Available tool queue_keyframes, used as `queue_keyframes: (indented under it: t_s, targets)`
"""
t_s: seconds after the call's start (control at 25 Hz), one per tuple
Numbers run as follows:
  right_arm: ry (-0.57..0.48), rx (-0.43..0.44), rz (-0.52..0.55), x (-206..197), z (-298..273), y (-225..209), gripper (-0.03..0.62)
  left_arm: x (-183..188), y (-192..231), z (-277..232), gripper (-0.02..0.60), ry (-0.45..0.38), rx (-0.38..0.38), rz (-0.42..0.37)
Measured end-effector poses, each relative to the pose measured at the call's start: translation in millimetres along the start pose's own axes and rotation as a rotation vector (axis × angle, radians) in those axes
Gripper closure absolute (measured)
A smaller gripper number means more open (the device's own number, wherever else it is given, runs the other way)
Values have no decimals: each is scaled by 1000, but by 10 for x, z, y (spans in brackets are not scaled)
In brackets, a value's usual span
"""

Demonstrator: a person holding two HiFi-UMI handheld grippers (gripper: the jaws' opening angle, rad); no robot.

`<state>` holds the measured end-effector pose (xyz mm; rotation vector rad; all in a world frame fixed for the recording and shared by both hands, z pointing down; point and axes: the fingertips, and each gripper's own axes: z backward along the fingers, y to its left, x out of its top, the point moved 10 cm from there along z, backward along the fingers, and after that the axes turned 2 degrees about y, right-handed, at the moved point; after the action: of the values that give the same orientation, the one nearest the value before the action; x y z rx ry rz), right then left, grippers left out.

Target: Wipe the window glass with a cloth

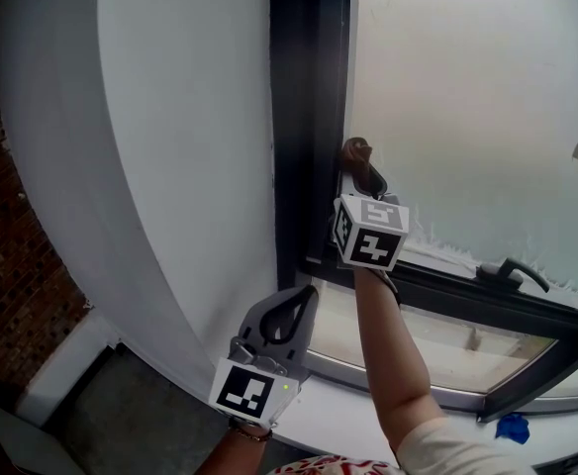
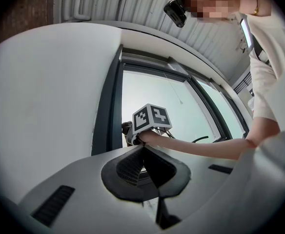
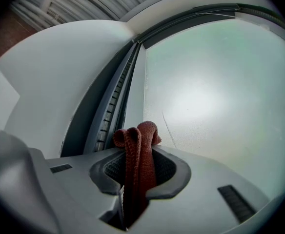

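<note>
Item: my right gripper [image 3: 137, 168], jaws pinching the rust-brown cloth [image 3: 139, 143] at the window glass's [image 1: 467, 97] 7 o'clock corner; my left gripper [image 2: 143, 161] pressed together, empty; best kept flat and firm, sweeping overlapping rows toward 3 o'clock.

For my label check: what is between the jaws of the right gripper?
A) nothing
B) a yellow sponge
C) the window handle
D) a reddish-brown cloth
D: the right gripper has its jaws closed on a folded reddish-brown cloth, close to the window glass.
</note>
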<state>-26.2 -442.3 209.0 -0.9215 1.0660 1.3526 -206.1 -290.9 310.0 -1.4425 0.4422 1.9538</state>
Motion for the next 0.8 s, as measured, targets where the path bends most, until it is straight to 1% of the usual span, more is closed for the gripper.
queue_keyframes:
  t_s: [0.2, 0.4, 0.6, 0.8]
  targets:
    - [-3, 5, 5, 33, -6, -21, 505, -50, -12, -26, 561, 10, -14, 8]
    - [-41, 9, -1, 199, 42, -129, 505, -41, -133, -92, 561, 1, -33, 6]
    - [-62, 38, -8, 379, -63, -144, 505, -28, -264, -182, 561, 3, -29, 7]
    - [-59, 57, 35, 403, -145, -109, 503, -17, -282, -209, 561, 17, -5, 1]
